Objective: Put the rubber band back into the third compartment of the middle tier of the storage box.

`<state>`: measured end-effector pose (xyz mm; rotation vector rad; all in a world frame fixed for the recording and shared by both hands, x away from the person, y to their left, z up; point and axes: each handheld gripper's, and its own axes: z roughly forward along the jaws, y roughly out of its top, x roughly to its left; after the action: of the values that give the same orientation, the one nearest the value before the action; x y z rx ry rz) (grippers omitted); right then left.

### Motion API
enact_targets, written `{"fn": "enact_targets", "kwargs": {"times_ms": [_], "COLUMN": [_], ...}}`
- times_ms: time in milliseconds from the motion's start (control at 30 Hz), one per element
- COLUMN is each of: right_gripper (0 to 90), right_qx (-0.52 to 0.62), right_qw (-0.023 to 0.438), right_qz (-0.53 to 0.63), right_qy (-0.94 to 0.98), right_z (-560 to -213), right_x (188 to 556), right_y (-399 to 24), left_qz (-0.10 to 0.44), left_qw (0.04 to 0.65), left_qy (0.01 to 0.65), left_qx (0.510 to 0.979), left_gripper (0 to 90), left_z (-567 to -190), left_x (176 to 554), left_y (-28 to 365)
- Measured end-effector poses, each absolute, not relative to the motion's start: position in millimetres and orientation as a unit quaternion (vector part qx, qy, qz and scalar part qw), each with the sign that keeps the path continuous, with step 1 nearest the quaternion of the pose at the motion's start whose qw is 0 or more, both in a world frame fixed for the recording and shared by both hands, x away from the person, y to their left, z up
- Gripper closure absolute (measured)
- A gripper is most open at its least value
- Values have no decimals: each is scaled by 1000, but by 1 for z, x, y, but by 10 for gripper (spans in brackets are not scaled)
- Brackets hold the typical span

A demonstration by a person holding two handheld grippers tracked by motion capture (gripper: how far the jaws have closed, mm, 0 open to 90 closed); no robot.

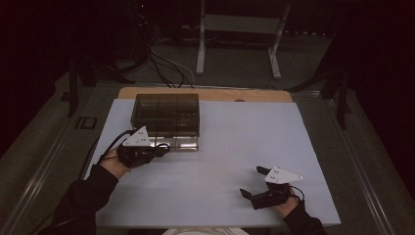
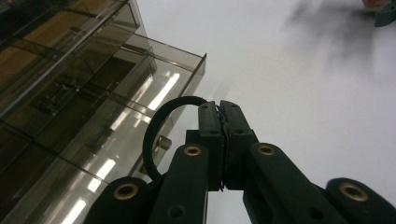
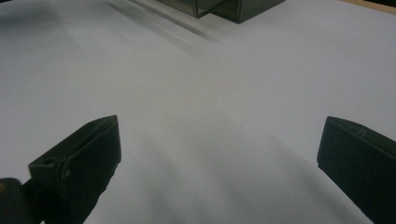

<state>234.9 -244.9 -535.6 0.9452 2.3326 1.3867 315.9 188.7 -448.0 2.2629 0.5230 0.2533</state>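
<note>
Black claws (image 2: 219, 121), brass screws, grey triangular plates, dark sleeves (image 1: 88, 196).

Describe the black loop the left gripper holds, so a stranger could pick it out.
On the white table stands a smoky clear drawer box, one drawer pulled out. Just in front, the left gripper pinches a thin black elastic ring, the one round, soft thing among hard edges.

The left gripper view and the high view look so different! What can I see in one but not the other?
The left gripper view alone shows, close up, shut jaws pinching a black band and a small brass knob on the open drawer. The high view alone shows the floor, a white metal stand, both of the person's sleeves and the right gripper with jaws apart. Both share the smoky clear drawer box, the white table and the left gripper.
</note>
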Motion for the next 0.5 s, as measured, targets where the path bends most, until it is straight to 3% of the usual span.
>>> {"fn": "enact_targets", "kwargs": {"times_ms": [500], "right_gripper": [0], "right_qx": [324], "right_qw": [135], "right_qz": [479], "right_qy": [805], "right_z": [-536], "right_x": [235], "right_y": [-245], "left_qz": [99], "left_qw": [404], "left_qy": [204], "left_qx": [886], "left_gripper": [900], "left_z": [-435], "left_x": [324], "left_y": [176]}}
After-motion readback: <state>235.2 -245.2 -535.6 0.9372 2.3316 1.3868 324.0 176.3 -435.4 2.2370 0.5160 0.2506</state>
